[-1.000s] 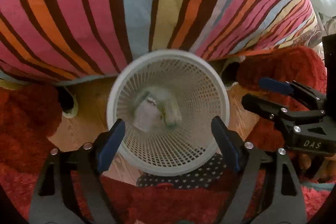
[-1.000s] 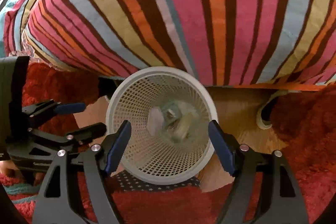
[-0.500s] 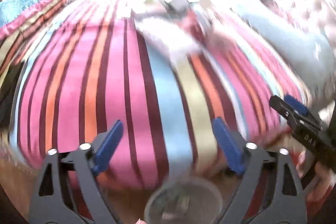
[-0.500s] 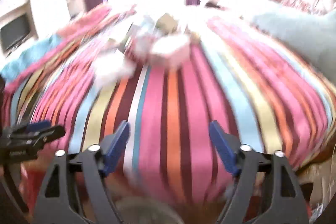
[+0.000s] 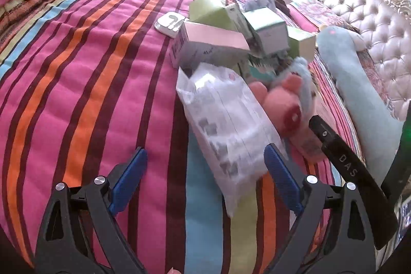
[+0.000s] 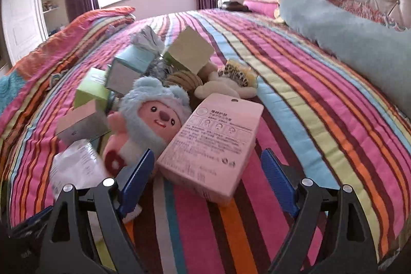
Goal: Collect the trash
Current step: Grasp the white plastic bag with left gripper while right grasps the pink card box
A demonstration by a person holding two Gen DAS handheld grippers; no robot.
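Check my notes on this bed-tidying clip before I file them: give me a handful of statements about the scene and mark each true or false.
1. The right tongs are open and hold nothing. True.
2. The pink box lies on the striped bedspread in front of the right tongs. True.
3. The clear plastic bag is clamped in the left tongs. False: those tongs are open and the bag lies loose on the bedspread.
4. The plush toy with the blue hood sits beside the pink box. True.
5. The boxes are stacked on the floor. False: the green box and the others lie on the bed.
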